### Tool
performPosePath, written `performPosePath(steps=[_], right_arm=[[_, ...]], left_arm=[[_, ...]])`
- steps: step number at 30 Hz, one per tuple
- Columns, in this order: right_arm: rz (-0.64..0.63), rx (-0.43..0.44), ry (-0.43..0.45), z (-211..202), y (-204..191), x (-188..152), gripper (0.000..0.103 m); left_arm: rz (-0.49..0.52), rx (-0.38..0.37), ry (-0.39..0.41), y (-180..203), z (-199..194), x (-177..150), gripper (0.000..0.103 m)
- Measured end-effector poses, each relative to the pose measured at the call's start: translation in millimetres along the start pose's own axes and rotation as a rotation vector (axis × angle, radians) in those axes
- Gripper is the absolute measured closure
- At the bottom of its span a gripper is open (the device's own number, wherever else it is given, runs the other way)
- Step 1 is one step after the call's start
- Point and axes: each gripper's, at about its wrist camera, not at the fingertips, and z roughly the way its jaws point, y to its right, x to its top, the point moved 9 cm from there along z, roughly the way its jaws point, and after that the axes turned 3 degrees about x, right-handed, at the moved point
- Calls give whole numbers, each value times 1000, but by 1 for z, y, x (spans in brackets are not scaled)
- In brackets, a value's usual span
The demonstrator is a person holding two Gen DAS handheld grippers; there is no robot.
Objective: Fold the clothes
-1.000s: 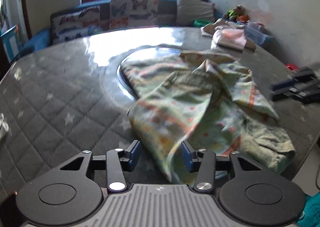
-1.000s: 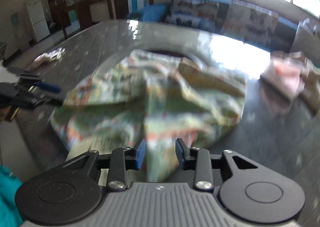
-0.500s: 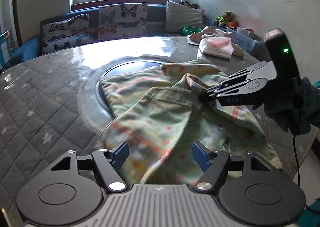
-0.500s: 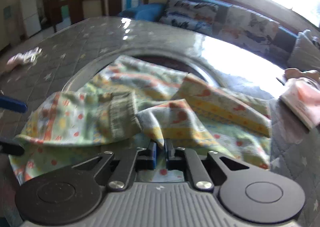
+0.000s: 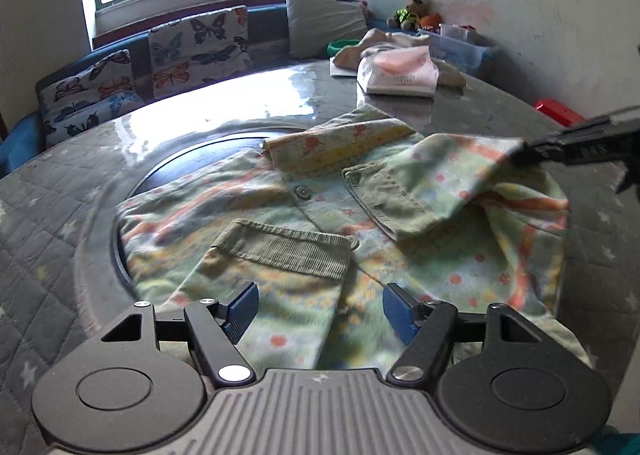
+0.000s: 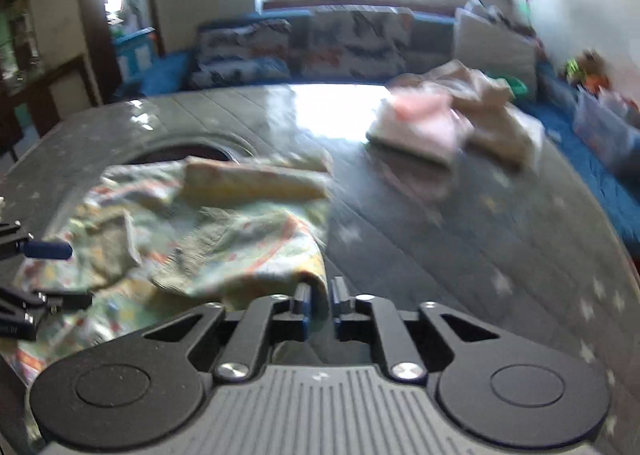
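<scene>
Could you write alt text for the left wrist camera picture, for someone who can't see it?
A pale green child's shirt with orange and yellow print lies spread on a grey quilted round table, one sleeve folded across it. The left gripper hovers open above its near edge, while the right gripper pinches the far sleeve.

shirt (image 5: pixel 312 215): pale green, orange and yellow stripes, red dots, olive ribbed cuffs | table cover (image 5: pixel 48 215): grey quilted, white stars | cushions (image 5: pixel 196 51): white, butterfly print | folded cloth (image 5: pixel 400 71): pink and white
</scene>
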Motion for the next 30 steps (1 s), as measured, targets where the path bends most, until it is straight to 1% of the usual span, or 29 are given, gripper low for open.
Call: performPosePath(steps=[2,3,5,7,8,10,11,12,13,16,19,21,23,24,25,26,27,29,30], right_arm=[[-20,-17,10,-5,3,-1,81],[-36,-25,21,-9,2,0,78],[-72,-21,46,-15,-3,4,77],[-134,0,79,-22,-20,13,70],[-171,7,93,-22,-30,17,68],[-242,23,115,-22,-49,22,68],[-271,38,110,-19,-58,22,67],[-310,58,96,-14,-70,20,67],[-362,84,70,-5,-84,15,67],[-475,115,12,22,-111,0,67],[-526,136,-40,45,-126,-11,67],[-542,140,-47,53,-131,-14,67],[-534,142,-42,56,-131,-11,70],[-519,143,-45,56,-129,-10,73],[-503,142,-45,57,-127,-8,80],[-488,142,-40,56,-124,-7,89],[-471,143,-31,54,-121,-5,96],[-439,140,-9,50,-115,-1,99],[-426,130,10,45,-111,2,100]], left_arm=[[-1,-3,-14,1,9,1,36],[-1,-6,-21,1,12,0,37],[-6,-7,-28,-1,16,0,39],[-18,-13,-28,-3,19,1,39],[-23,-15,-27,-4,20,1,41],[-30,-15,-24,-5,20,2,45],[-34,-15,-23,-6,20,2,51],[-38,-15,-21,-7,20,3,54],[-42,-15,-20,-8,21,3,58],[-53,-15,-15,-11,21,4,65],[-65,-16,-11,-13,21,6,64],[-68,-13,-8,-14,22,6,63],[-57,-12,-2,-10,22,7,64],[-52,-13,1,-9,23,7,64],[-50,-13,4,-8,23,8,65],[-51,-13,8,-8,24,8,70],[-55,-14,11,-9,24,8,72],[-74,-20,15,-12,23,8,81],[-84,-23,17,-13,23,8,83]])
